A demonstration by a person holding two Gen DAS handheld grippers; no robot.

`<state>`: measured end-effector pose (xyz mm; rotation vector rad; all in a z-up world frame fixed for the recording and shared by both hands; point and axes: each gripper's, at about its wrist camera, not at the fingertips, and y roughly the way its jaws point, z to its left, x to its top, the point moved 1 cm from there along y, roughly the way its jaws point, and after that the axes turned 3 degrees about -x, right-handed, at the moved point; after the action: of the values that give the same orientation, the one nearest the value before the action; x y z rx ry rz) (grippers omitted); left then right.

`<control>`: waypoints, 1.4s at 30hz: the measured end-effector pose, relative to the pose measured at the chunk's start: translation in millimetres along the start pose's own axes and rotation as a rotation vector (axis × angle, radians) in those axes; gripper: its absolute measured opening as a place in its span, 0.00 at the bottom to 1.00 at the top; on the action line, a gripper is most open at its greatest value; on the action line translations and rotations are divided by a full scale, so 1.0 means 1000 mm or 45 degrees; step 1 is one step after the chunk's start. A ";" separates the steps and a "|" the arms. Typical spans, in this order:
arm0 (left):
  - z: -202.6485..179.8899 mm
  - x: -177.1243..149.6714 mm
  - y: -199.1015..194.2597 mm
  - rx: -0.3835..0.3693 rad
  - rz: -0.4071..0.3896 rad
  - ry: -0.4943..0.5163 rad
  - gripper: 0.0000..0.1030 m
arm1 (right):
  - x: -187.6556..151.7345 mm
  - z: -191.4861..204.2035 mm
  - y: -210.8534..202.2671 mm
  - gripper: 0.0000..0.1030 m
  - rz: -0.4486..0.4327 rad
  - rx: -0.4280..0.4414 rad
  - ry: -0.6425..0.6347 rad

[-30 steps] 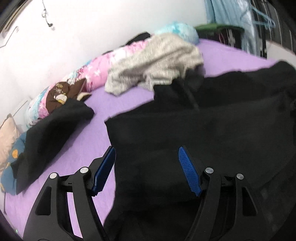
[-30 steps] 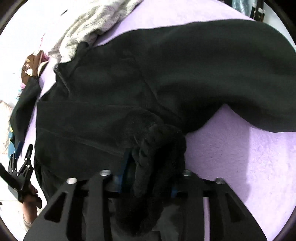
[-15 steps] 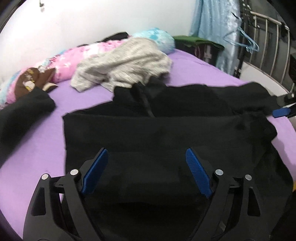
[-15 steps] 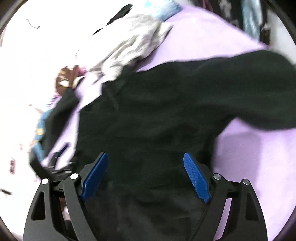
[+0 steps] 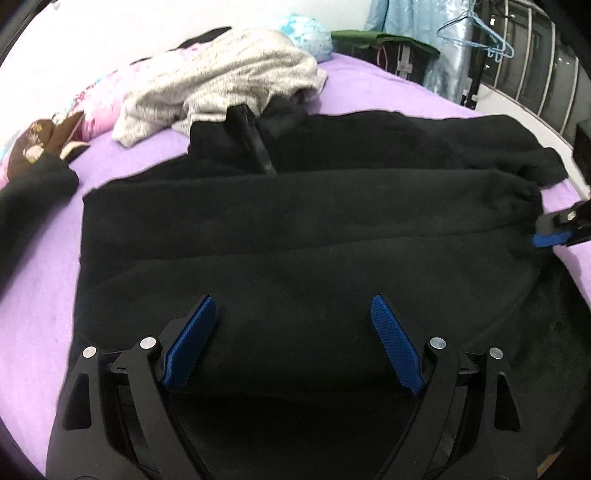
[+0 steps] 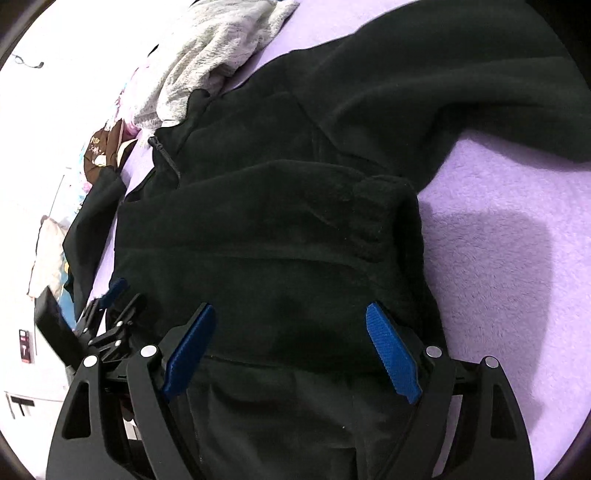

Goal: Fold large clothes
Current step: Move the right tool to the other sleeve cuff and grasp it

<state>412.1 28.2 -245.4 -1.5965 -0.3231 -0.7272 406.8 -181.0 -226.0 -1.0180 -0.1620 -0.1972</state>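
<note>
A large black fleece jacket (image 5: 295,229) lies spread on the purple bed (image 5: 33,302), its zip collar (image 5: 255,144) toward the far side. One sleeve is folded across the body, and its cuff (image 6: 380,210) rests near the jacket's right side. My left gripper (image 5: 291,301) hovers open over the jacket's near part, nothing between its blue pads. My right gripper (image 6: 290,308) is open too, just above the jacket (image 6: 277,240) and short of the cuff. The right gripper's blue fingertip (image 5: 550,240) shows at the jacket's right edge in the left wrist view. The left gripper (image 6: 110,295) appears at the left of the right wrist view.
A grey knitted garment (image 5: 221,74) is heaped beyond the collar, by a pink floral bolster (image 5: 99,107). Another black garment (image 5: 29,199) lies at the left. Blue hangers (image 5: 480,33) and a metal rail stand past the bed's far right. Bare purple sheet (image 6: 498,258) shows right of the jacket.
My right gripper has let go of the sleeve cuff, which now lies across the jacket. Both grippers have opened wider. The left gripper has swung over the jacket and dipped toward it.
</note>
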 end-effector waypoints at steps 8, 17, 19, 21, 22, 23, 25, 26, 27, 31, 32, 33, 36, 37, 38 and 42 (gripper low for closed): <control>-0.005 -0.002 0.009 0.030 0.014 0.008 0.81 | 0.005 -0.042 -0.090 0.80 -0.217 0.016 0.058; -0.003 -0.002 0.010 0.007 0.034 0.005 0.81 | 0.018 -0.174 -0.189 0.81 -0.515 -0.141 0.385; -0.004 -0.002 0.009 0.006 0.035 0.005 0.81 | 0.022 -0.205 -0.199 0.81 -0.549 -0.190 0.474; -0.004 -0.002 0.010 0.012 0.036 0.008 0.81 | 0.028 -0.238 -0.208 0.81 -0.582 -0.208 0.578; -0.003 -0.003 0.010 0.013 0.036 0.005 0.81 | 0.029 -0.251 -0.209 0.81 -0.594 -0.210 0.620; -0.004 -0.003 0.010 0.011 0.035 0.007 0.81 | 0.031 -0.261 -0.209 0.81 -0.606 -0.211 0.653; -0.004 -0.003 0.010 0.009 0.034 0.011 0.81 | 0.037 -0.284 -0.211 0.81 -0.613 -0.232 0.702; -0.004 -0.003 0.010 0.009 0.033 0.011 0.81 | 0.042 -0.293 -0.210 0.81 -0.614 -0.250 0.714; -0.004 -0.003 0.009 0.008 0.030 0.009 0.81 | 0.046 -0.301 -0.209 0.81 -0.615 -0.279 0.726; -0.002 -0.001 0.010 0.000 0.025 -0.005 0.81 | 0.056 -0.320 -0.203 0.81 -0.640 -0.272 0.793; -0.002 -0.001 0.011 -0.002 0.027 -0.006 0.81 | 0.059 -0.327 -0.201 0.81 -0.640 -0.261 0.822; -0.002 -0.001 0.011 -0.003 0.026 -0.005 0.81 | 0.056 -0.332 -0.202 0.81 -0.644 -0.242 0.844; -0.002 0.000 0.010 -0.007 0.024 -0.001 0.81 | 0.063 -0.339 -0.201 0.81 -0.674 -0.160 0.872; -0.001 0.000 0.010 -0.006 0.025 -0.002 0.81 | 0.065 -0.339 -0.202 0.81 -0.684 -0.153 0.874; -0.001 0.000 0.010 -0.006 0.025 -0.002 0.81 | 0.067 -0.339 -0.202 0.82 -0.687 -0.150 0.882; -0.001 0.000 0.009 -0.006 0.025 0.002 0.81 | 0.076 -0.338 -0.204 0.82 -0.676 -0.222 0.887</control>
<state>417.6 25.8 -252.3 -1.6014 -0.3047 -0.7149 446.0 -580.6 -214.3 -1.0079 0.2305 -1.0465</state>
